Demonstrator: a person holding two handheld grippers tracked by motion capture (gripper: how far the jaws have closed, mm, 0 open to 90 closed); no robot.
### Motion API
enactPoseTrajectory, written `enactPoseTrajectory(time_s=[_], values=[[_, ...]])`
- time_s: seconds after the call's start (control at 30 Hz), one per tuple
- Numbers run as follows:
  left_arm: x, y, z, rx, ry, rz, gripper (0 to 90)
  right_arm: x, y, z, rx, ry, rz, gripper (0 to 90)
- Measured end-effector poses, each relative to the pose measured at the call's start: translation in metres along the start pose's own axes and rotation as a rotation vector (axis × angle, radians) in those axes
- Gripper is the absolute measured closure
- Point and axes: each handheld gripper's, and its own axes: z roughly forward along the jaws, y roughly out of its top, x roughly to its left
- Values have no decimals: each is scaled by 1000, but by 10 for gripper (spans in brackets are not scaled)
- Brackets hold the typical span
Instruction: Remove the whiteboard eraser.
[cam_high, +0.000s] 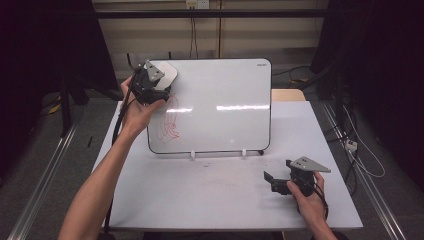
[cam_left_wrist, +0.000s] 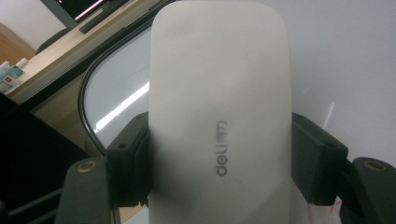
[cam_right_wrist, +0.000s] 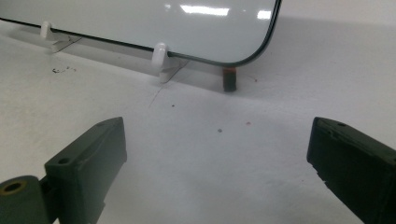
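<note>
at the whiteboard's (cam_high: 220, 105) upper left corner in the high view, the left gripper (cam_high: 150, 82) clamps a white eraser (cam_high: 167, 75) above red scribbles (cam_high: 169, 122). in the left gripper view, both jaws press the eraser's (cam_left_wrist: 219, 116) sides. in the right gripper view, the right gripper (cam_right_wrist: 215, 163) gapes wide over the table (cam_right_wrist: 196, 154).

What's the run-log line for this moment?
left gripper: shut on eraser | whiteboard: red scribble remains | right gripper: open, idle

Only thing I can actually read is "deli" plus a couple of Chinese characters I can't make out, printed in grey on the white eraser (cam_left_wrist: 219, 116). There's a tiny mark on the whiteboard (cam_high: 220, 107) top corner, too small to read.
</note>
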Motion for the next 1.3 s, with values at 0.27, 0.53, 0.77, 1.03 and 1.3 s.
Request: enactPoseTrajectory(time_s=[0.27,0.53,0.77,1.03,1.3], values=[[4,-2,-2,-16,-25,-49,313,0,0,0,-1,0,2,48],[5,-4,-5,-32,-41,-77,313,1,0,0,-1,-1,-6,48],[6,2,-25,-102,-54,-101,313,1,0,0,-5,-3,6,48],[12,-6,-33,-128,-35,-130,313,3,2,5,4,0,1,48],[10,-21,-46,-147,-32,-164,312,4,1,3,2,7,-2,50]])
